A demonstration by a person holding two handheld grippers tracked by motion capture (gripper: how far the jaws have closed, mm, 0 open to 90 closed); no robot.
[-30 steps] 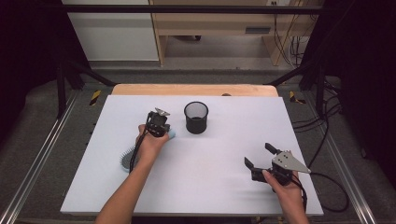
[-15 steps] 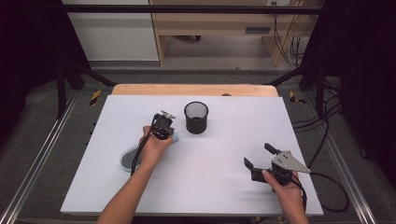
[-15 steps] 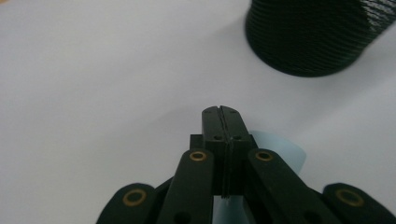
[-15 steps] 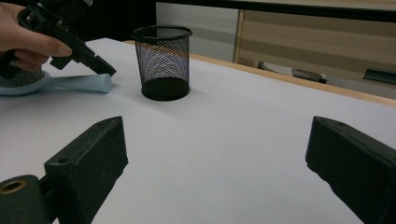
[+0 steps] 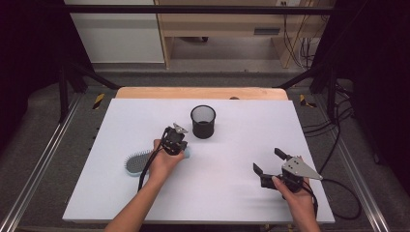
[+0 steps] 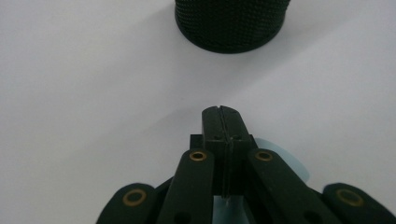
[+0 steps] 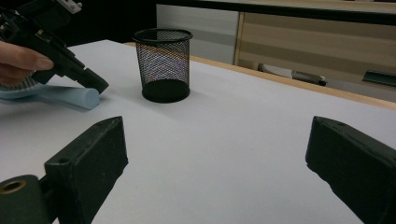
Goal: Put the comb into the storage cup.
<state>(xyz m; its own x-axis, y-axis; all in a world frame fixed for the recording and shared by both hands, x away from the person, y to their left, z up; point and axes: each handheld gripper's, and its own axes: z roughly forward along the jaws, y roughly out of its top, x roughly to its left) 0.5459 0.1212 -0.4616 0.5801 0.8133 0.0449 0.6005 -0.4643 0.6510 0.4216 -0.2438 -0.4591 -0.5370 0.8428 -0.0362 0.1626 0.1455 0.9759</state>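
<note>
A light blue hairbrush (image 5: 138,163) lies flat on the white table (image 5: 241,125), its handle pointing toward a black mesh cup (image 5: 203,121). My left gripper (image 5: 181,145) is shut and tilts down, with its tips on top of the handle's end. In the left gripper view the jaws (image 6: 221,109) meet with nothing between them, the blue handle (image 6: 285,158) lies beneath and the cup (image 6: 231,23) stands ahead. The right gripper view shows the left gripper's tips (image 7: 95,86) on the handle (image 7: 74,97). My right gripper (image 5: 267,160) rests open and empty at the near right.
The cup (image 7: 163,65) stands upright and looks empty. A wooden strip (image 5: 200,93) runs along the table's far edge, metal rails flank both sides, and cables lie on the floor at the right (image 5: 338,145).
My left hand has moved toward the near side and slightly right. The brush handle's end has swung the same way under the tips, while the brush head has stayed put. The right gripper has not moved.
</note>
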